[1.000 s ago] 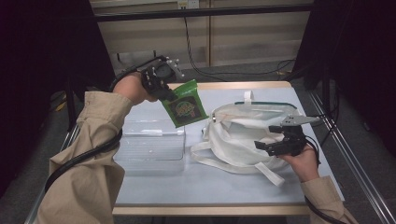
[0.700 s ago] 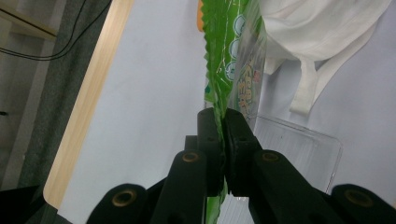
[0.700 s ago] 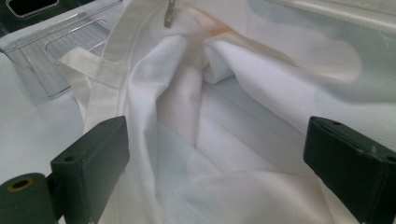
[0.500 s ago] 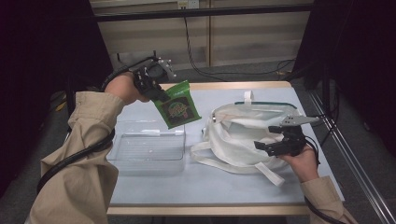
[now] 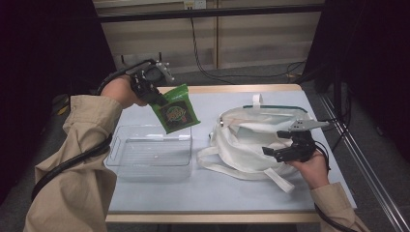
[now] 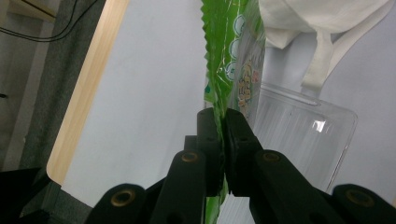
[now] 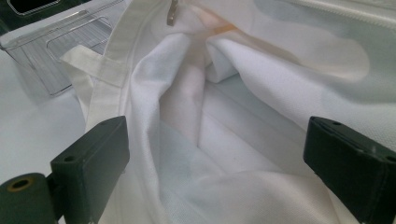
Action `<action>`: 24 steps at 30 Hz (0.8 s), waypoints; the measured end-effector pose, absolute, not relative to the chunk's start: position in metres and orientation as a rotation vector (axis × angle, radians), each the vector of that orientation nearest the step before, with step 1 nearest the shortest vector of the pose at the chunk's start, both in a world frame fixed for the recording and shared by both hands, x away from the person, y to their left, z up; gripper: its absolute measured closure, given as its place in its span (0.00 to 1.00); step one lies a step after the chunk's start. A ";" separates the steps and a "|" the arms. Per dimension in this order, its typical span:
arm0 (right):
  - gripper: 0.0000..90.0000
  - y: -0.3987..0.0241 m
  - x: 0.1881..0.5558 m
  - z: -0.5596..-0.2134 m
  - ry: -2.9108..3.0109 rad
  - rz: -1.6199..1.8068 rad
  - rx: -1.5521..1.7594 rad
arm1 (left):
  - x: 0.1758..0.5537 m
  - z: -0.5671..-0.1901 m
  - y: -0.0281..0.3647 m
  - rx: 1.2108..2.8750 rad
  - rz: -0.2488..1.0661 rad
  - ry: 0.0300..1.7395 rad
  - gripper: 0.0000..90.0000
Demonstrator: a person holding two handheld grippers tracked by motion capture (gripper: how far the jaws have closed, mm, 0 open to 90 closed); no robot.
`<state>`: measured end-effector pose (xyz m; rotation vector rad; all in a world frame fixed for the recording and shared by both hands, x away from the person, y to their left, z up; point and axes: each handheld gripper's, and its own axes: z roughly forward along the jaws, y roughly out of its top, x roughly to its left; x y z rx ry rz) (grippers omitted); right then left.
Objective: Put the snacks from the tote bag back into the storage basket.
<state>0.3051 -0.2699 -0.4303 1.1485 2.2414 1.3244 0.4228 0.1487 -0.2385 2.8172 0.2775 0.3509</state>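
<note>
Left gripper [image 5: 153,92] jaws pinch the green snack pouch [image 5: 175,109] by its top edge, held in the air over the far edge of the clear plastic tray [image 5: 147,153]. Right gripper [image 5: 285,148] jaws spread wide over the white cloth bag [image 5: 251,140], table's [image 5: 212,191] right side.

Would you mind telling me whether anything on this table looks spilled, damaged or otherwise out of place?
Nothing stands out. The green snack pouch hangs intact from the left gripper, pinched at its edge above the clear plastic bin. The white bag lies rumpled but open, with the right gripper at its near side. No spill shows on the table.
</note>
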 end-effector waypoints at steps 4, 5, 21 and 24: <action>0.07 -0.270 0.305 -0.431 2.242 1.325 1.153 | 0.422 -0.244 0.153 2.808 0.347 0.320 0.96; 0.07 -0.270 0.305 -0.431 2.242 1.325 1.153 | 0.422 -0.244 0.153 2.808 0.347 0.320 0.96; 0.07 -0.269 0.305 -0.431 2.245 1.336 1.154 | 0.425 -0.257 0.165 2.862 0.342 0.355 0.96; 0.07 -0.269 0.305 -0.431 2.245 1.337 1.151 | 0.425 -0.259 0.167 2.879 0.341 0.357 0.96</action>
